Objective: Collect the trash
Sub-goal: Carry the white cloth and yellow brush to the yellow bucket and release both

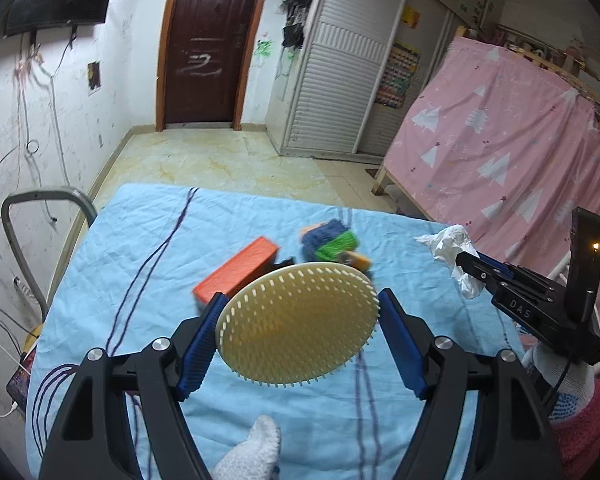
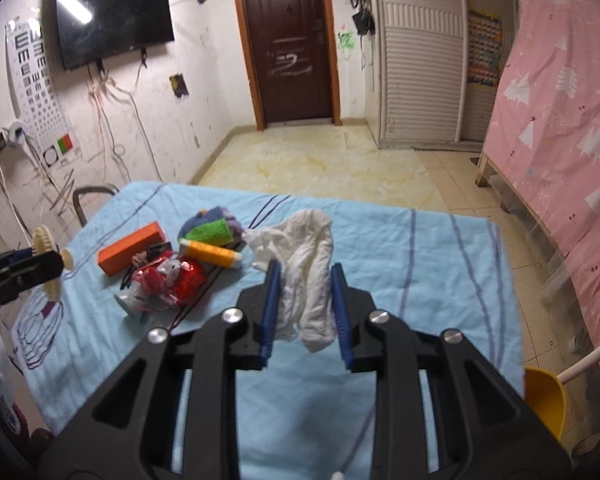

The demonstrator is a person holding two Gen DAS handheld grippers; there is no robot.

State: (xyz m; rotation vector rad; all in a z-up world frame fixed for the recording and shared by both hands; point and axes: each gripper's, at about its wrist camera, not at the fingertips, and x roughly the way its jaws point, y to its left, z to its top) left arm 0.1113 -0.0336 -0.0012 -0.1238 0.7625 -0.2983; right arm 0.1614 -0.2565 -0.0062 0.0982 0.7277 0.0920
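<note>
Because the crumpled white tissue (image 2: 308, 276) is light, soft and easily torn, you should pinch its bunched middle; your right gripper (image 2: 306, 300) is clamped on it there, tails hanging below the jaws. Your left gripper (image 1: 298, 336) grips a stiff yellow bristled disc (image 1: 298, 322) by its edges.

Left claw (image 1: 300, 344): black angular arms, blue ribbed pads, silver screws. Right claw (image 2: 305, 306): same build, "DAS" marking on its side. White knit gloves behind the claws; pink fuzzy sleeve (image 1: 584, 428).
</note>
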